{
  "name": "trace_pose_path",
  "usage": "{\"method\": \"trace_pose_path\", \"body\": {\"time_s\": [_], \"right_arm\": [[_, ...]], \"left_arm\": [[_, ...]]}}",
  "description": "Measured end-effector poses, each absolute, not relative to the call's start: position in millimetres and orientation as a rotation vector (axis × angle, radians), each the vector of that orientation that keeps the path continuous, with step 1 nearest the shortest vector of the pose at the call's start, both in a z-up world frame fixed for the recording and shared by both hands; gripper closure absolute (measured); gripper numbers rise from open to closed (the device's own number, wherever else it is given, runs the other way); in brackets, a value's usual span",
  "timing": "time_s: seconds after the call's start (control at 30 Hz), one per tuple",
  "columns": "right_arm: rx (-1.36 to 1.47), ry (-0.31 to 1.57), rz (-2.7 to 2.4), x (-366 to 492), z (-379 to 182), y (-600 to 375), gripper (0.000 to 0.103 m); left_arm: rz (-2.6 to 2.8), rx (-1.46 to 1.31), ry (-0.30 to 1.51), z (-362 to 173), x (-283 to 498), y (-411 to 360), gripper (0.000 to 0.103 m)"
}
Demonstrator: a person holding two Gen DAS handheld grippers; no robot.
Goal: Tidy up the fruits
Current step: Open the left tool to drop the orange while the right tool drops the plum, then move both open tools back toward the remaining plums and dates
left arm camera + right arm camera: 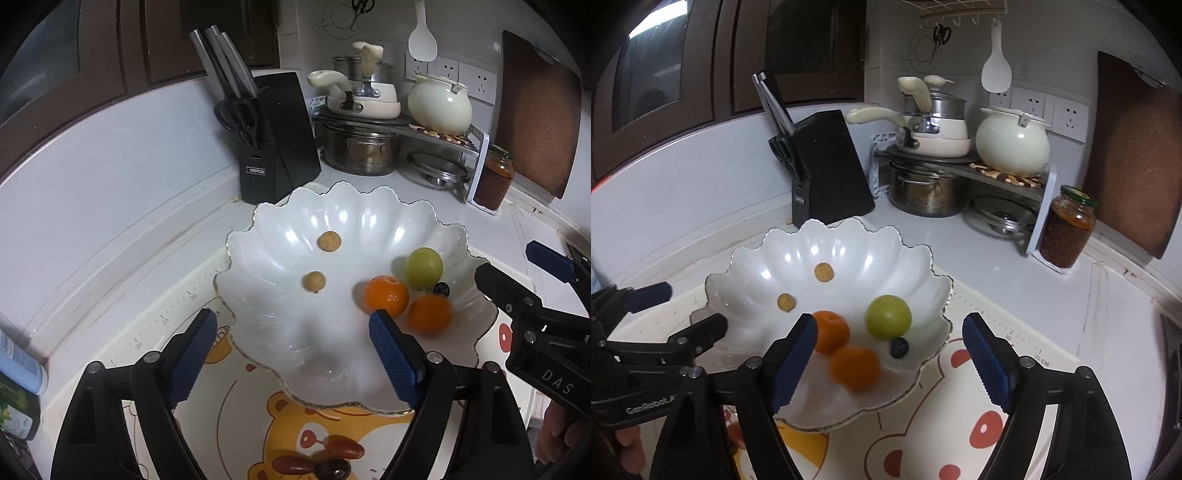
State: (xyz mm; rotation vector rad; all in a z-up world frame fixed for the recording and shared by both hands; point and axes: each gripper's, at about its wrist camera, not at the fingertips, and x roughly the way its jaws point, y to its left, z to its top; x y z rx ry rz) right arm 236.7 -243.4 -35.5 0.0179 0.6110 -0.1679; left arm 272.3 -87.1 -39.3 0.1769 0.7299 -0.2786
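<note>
A white scalloped bowl (280,332) (750,295) stands on a cartoon bear mat (288,417). In it lie two oranges (386,296) (429,314), a green round fruit (424,267), a blueberry (441,289) and two small tan fruits (329,241) (314,281). The same fruits show in the right wrist view: oranges (831,331) (854,366), green fruit (888,316), blueberry (899,347). Red grape-like fruits (343,448) (293,464) and a dark one (332,469) lie on the mat near me. My left gripper (291,354) is open and empty over the bowl's near edge. My right gripper (890,365) is open and empty over the oranges.
A black knife block (273,147) stands behind the bowl. A rack with pots and a cream kettle (439,103) fills the back corner, with a red sauce jar (493,177) (1067,229) beside it. A wooden cutting board (1130,155) leans at the right wall.
</note>
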Motion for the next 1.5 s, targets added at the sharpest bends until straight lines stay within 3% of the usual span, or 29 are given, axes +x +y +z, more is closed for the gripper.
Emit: {"method": "trace_pose_path", "body": {"time_s": [0.13,0.63,1.5], "right_arm": [[0.044,0.608,-0.183,233,-34,-245,0.018],[0.062,0.563,-0.198,204,-20,-235,0.018],[0.049,0.511,-0.222,141,-14,-215,0.018]], "left_arm": [[-0.267,0.187,0.713,-35,267,-86,0.008],[-0.25,0.167,0.685,-22,240,-74,0.002],[-0.259,0.15,0.674,-22,185,-60,0.0]]}}
